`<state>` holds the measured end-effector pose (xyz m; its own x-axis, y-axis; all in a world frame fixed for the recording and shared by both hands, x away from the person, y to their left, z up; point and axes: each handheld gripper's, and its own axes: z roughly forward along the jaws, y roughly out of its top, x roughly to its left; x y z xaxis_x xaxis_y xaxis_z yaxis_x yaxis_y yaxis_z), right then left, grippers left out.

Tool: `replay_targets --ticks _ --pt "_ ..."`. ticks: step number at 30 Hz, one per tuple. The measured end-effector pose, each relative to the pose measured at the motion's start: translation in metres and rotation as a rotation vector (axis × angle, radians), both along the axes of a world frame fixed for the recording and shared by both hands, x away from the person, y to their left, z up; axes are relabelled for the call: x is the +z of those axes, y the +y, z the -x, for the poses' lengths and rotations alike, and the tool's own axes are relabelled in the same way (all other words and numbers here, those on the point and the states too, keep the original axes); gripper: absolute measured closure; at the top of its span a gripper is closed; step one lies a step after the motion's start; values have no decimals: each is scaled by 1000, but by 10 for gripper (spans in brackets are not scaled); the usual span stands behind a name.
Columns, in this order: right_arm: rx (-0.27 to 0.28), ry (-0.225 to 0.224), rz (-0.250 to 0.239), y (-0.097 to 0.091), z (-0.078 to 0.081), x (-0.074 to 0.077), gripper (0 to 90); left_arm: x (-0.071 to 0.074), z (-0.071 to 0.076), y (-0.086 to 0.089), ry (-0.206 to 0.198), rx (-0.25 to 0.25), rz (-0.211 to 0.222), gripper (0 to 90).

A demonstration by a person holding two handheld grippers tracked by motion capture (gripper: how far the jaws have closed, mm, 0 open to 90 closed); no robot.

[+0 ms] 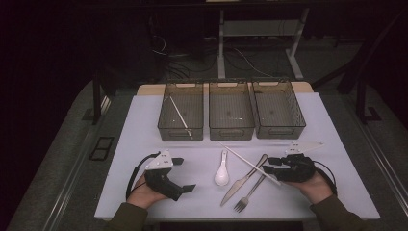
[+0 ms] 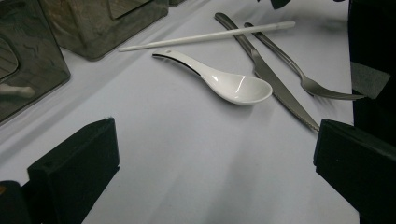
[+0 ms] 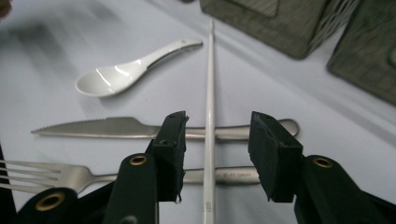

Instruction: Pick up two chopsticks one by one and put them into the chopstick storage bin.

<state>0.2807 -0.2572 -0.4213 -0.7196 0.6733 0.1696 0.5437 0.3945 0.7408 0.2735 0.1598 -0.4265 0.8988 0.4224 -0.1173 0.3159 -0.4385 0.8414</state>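
Three mesh bins (image 1: 231,126) line the white tabletop (image 1: 202,197), dark room behind.

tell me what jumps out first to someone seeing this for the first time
The right gripper stands out first, its jaws straddling a white chopstick that lies across a knife and a fork on the white table, pads not yet touching it. Left of that cutlery lies a white spoon, and three mesh bins line the far edge, the left one holding another chopstick.

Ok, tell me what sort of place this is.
Probably a lab or test bench, not a kitchen: a white-covered table, three mesh bins in a row, and cables trailing beneath a desk frame behind.
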Motion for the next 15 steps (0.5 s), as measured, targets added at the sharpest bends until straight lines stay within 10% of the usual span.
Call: replay_targets --ticks 15 --pt "18 46 93 17 -6 -17 714 0 0 -1 0 1 -2 0"
